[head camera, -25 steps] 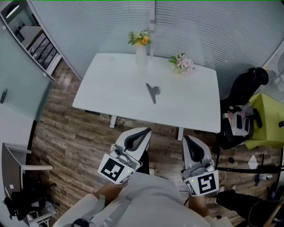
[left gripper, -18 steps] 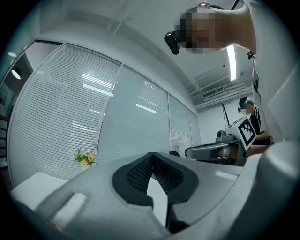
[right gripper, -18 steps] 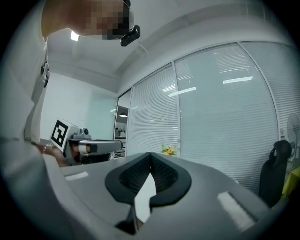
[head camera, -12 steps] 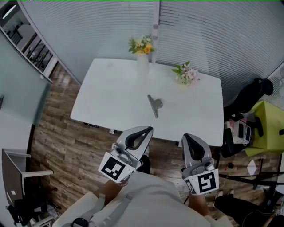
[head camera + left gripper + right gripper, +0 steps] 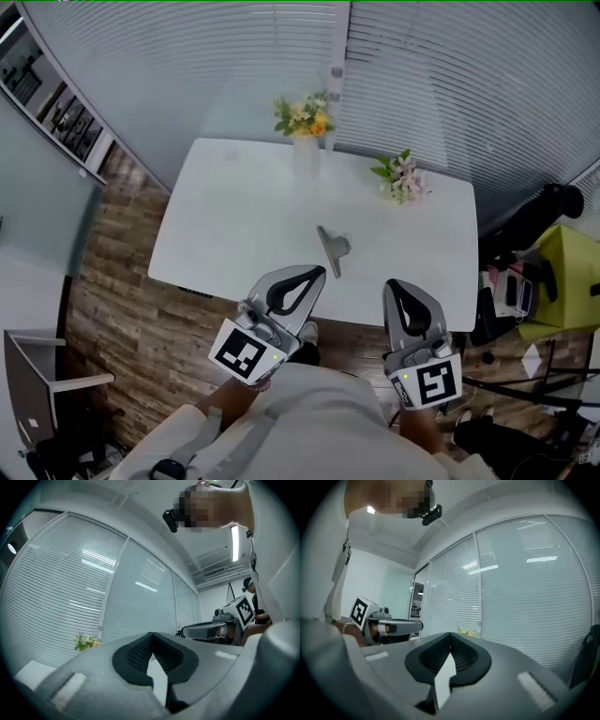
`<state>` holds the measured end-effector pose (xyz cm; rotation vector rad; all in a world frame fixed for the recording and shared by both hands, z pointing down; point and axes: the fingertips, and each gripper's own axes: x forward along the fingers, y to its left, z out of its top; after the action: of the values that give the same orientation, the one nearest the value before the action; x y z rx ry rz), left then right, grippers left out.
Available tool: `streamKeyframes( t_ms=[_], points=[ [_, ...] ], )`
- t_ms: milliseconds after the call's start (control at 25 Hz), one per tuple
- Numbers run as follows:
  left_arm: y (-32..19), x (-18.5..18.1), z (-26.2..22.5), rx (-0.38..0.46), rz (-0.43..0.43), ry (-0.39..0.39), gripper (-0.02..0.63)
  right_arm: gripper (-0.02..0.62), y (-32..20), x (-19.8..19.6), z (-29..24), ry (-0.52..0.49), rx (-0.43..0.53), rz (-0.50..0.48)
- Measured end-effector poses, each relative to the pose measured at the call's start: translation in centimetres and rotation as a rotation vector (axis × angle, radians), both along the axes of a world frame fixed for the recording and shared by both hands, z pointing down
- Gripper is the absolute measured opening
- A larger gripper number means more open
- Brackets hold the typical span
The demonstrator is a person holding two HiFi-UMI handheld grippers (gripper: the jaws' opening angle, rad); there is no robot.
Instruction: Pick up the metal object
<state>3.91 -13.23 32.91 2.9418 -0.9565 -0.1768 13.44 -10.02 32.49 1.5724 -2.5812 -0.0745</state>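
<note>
White table [image 5: 225, 216] fills the middle of a room with a wooden floor [image 5: 122, 291] and walls of glass behind slatted blinds [image 5: 187, 56]. At the table's near edge, the left gripper [image 5: 317, 273] and right gripper [image 5: 392, 284] are held side by side and level, pointing at the table. Each gripper's own view shows its jaws closed tip to tip with nothing between them.

Just past the left gripper's tip lies the metal object [image 5: 333, 250], a grey piece with a narrow stem and a wider end, flat on the table and apart from both grippers. Its exact kind is too small to tell. Farther back stand a vase of yellow flowers [image 5: 305, 131] and a pink posy [image 5: 403, 178].

In both gripper views the gripper's own grey body covers the lower part of the picture, hiding the tabletop and the metal object. At the right edge of the head view, a black chair [image 5: 553, 202] and a yellow-green thing [image 5: 562, 281] are cut off.
</note>
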Motion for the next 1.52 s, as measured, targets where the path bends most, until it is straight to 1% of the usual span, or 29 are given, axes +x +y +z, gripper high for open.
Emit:
streamKeyframes(
  t_ms=[200,440,720,1000,1120,1240,1520],
  points=[
    [-3.2,-0.8,0.6,0.000,0.002,0.002,0.005,0.005,-3.2,-1.4,0.2,0.020,0.018,-0.015],
    [-5.6,-1.4,1.1,-0.004,0.007,-0.002,0.005,0.005,-5.6,-2.2,0.6,0.009,0.017,-0.022],
    [-7.2,-1.1,1.9,-0.014,0.023,-0.001,0.005,0.005,-7.3,-2.1,0.8,0.006,0.011,-0.013],
    [-8.5,-0.2,2.6,-0.034,0.035,0.002,0.005,0.006,-8.8,-0.8,1.9,-0.003,-0.016,0.000],
    [-8.9,0.4,3.3,-0.040,0.037,-0.002,0.005,0.019,-9.4,-0.4,3.6,-0.009,-0.048,-0.008],
    [-8.9,1.1,3.8,-0.043,0.045,0.004,0.005,0.033,-9.9,0.2,6.1,0.010,-0.085,-0.005],
    [-8.5,1.3,4.8,-0.052,0.061,-0.003,0.005,0.035,-11.2,1.1,11.8,0.015,-0.167,0.010]
  ],
)
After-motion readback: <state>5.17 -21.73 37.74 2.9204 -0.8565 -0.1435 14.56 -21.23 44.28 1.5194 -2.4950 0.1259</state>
